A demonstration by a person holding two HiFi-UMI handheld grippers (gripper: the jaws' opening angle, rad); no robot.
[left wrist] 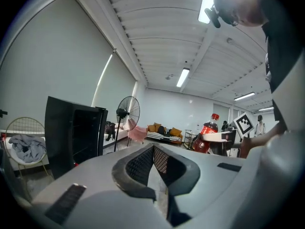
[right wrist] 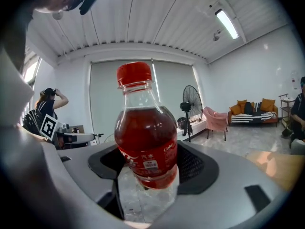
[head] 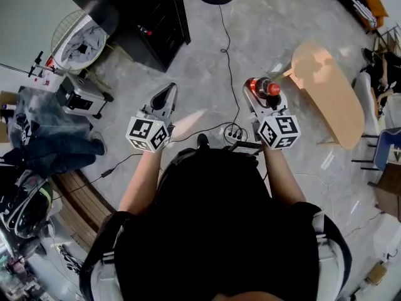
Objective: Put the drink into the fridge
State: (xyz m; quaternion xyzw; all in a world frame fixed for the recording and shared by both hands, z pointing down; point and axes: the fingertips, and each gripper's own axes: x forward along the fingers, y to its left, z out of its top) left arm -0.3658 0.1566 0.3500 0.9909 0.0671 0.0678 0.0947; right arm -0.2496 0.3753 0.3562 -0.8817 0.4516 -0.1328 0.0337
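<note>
Holds cola bottle (right wrist: 145,142) in right gripper (right wrist: 148,175), well apart from the black fridge (head: 153,17).
Clamps the right jaws on the bottle's lower body, under the red label, with bottle upright and red cap on. Carries left gripper (left wrist: 153,149) empty, jaws pressed together to a point, side by side with the right one above grey concrete floor (head: 207,61). Places fridge ahead and to the left of both grippers; cannot tell door state. Notes power strip (head: 235,132) and cable on floor between the grippers, light wooden table (head: 329,89) just right of the bottle, standing fan (left wrist: 127,114) right of the fridge, wire basket of clothes (head: 78,39) to its left.
</note>
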